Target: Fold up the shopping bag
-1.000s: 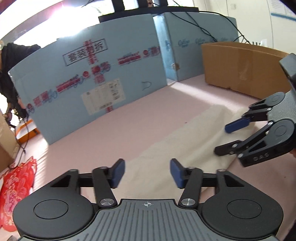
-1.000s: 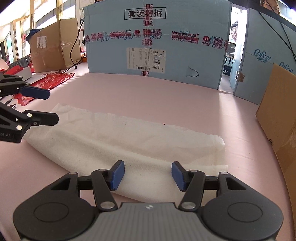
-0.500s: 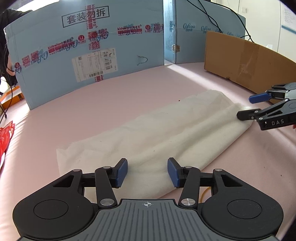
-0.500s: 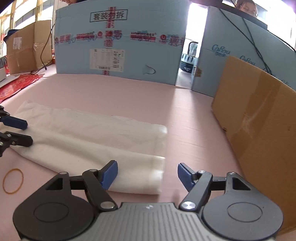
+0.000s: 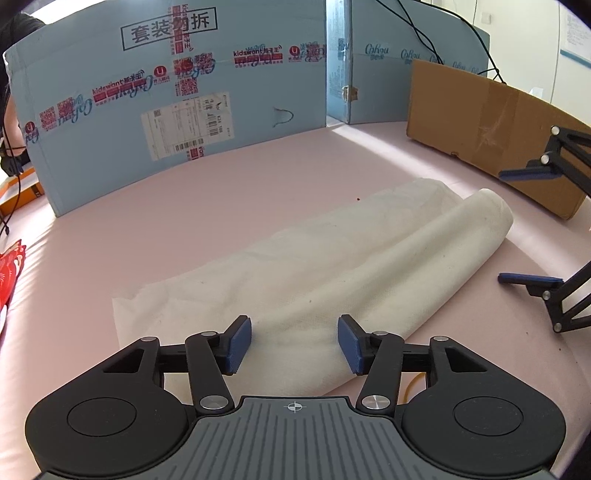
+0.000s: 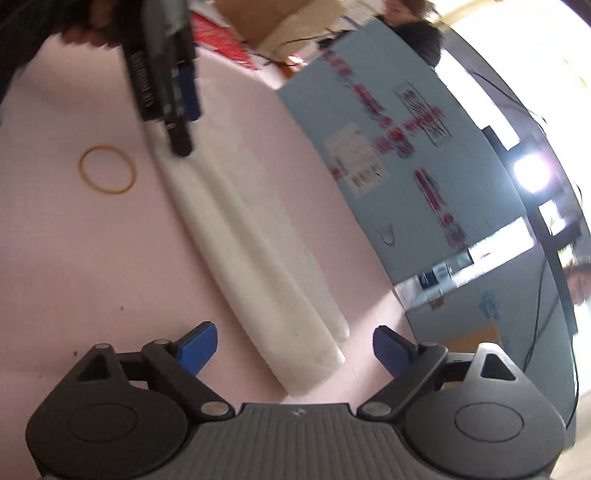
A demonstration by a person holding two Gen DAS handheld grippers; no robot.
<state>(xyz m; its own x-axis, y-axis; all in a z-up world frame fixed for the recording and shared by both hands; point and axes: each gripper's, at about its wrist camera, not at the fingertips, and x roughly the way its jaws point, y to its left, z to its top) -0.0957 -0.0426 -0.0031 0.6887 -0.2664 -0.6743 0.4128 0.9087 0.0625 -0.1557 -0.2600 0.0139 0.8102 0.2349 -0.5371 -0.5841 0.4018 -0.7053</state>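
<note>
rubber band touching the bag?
Apart. Right wrist view shows the rubber band flat on the pink table, with bare table between it and the bag's edge.

A makeshift lab workspace: pink table [image 5: 258, 184] fenced by blue cartons [image 5: 147, 110] and cables [image 5: 424, 33].

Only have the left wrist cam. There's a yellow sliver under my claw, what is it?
Observer: A rubber band, flat on the pink mat beside the bag, not touching it.
Operator: What does the bag's end by the right claw look like?
Observer: It shows two stacked folded layers, with edges slightly staggered.
Operator: Is the right claw gripping it?
Observer: No. The right claw is open, and that end lies between its fingers, ungripped.
</note>
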